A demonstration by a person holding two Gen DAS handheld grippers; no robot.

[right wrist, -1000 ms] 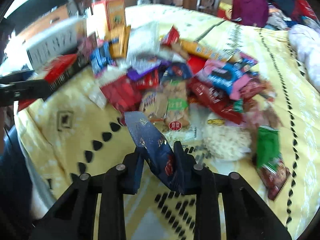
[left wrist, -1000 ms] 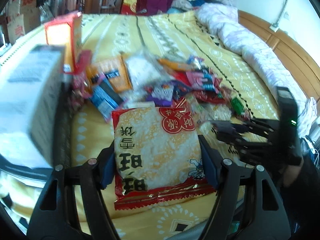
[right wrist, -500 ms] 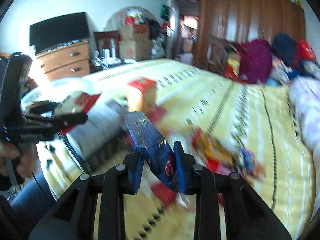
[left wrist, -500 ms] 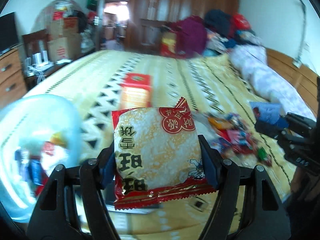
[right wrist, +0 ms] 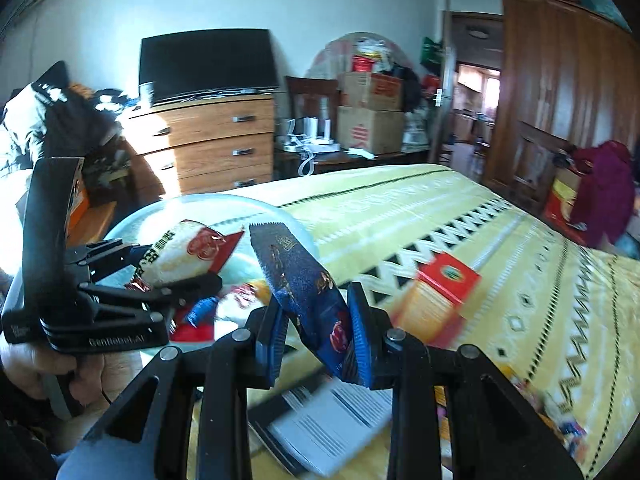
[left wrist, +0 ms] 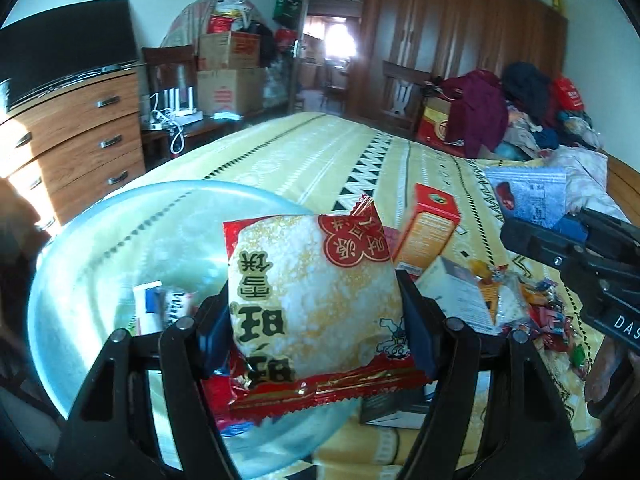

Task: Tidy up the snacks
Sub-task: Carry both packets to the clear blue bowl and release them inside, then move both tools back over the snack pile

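My left gripper (left wrist: 314, 320) is shut on a red and white rice cracker packet (left wrist: 312, 296) and holds it over a clear plastic tub (left wrist: 100, 264) at the bed's near left corner. The tub holds a few snacks (left wrist: 160, 308). My right gripper (right wrist: 316, 332) is shut on a dark blue snack packet (right wrist: 304, 280), raised beside the tub (right wrist: 276, 212). In the right wrist view the left gripper (right wrist: 168, 276) and its packet (right wrist: 180, 256) are at the left. In the left wrist view the right gripper (left wrist: 552, 236) is at the right.
A red and orange box (left wrist: 430, 232) stands on the yellow bedspread (left wrist: 320, 160). A grey box (left wrist: 456, 296) and a pile of loose snacks (left wrist: 548, 316) lie to the right. A wooden dresser (right wrist: 216, 148) with a TV, cardboard boxes and a clothes pile surround the bed.
Both grippers have swung left from the snack pile to the tub, each carrying its packet. The tub now fills the left of both views.
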